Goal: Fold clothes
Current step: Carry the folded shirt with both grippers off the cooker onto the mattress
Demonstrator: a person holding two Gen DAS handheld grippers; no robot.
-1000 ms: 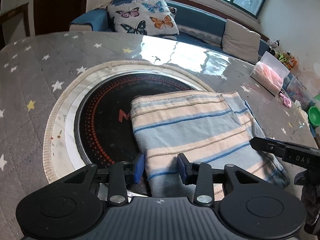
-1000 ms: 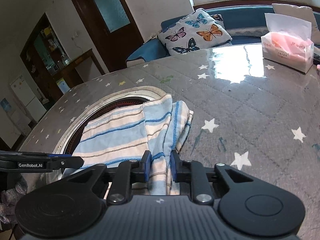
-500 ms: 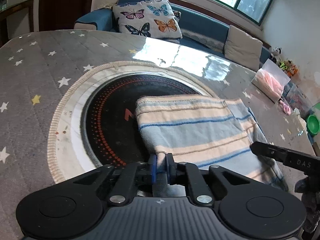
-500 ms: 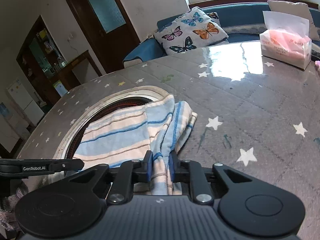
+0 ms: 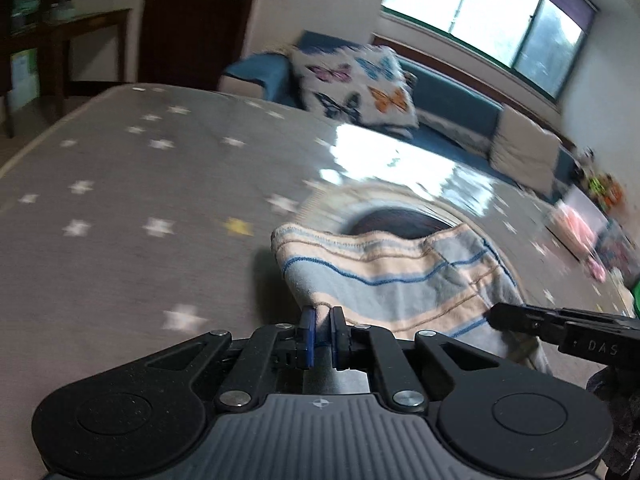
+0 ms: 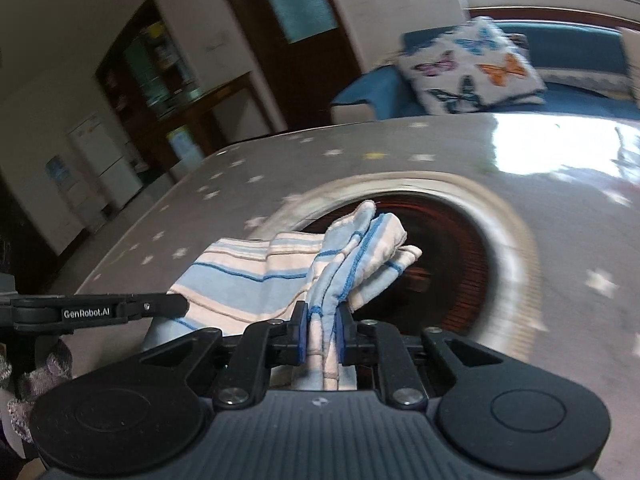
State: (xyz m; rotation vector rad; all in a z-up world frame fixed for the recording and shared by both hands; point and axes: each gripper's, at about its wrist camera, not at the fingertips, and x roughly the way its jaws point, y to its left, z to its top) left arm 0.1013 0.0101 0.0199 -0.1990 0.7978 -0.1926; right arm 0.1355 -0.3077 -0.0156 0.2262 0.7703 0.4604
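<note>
Left gripper [image 5: 323,326]: black two-finger tool with blue pads, nearest the left wrist camera; jaws clamped on the near left edge of the cloth, only a thin layer of fabric between the pads.
Right gripper [image 6: 323,330]: black two-finger tool with blue pads, nearest the right wrist camera; jaws clamped on a bunched, several-layer edge of the same cloth, which runs upright between the pads.
Garment [image 5: 400,280]: folded cloth in pale blue and cream stripes with thin dark blue lines; held at its near edge by both grippers, it spans between them, its far part sagging towards the table and reaching over the near rim of the dark disc.
Cloth, right end [image 6: 360,248]: layered folds stick out beyond the right gripper, over the disc.
Table [image 5: 120,208]: grey quilted cover with white stars and one yellow star, glossy where window light falls.
Centre disc [image 6: 452,264]: round dark plate with reddish rings, bordered by a pale rope-edged ring; beyond and under the cloth.
Tissue pack [image 5: 576,224]: pink, blurred, on the far right of the table.
Butterfly-print cushion [image 5: 352,88]: white, on the blue sofa beyond the table.
Window [image 5: 492,16]: bright, above the sofa.
</note>
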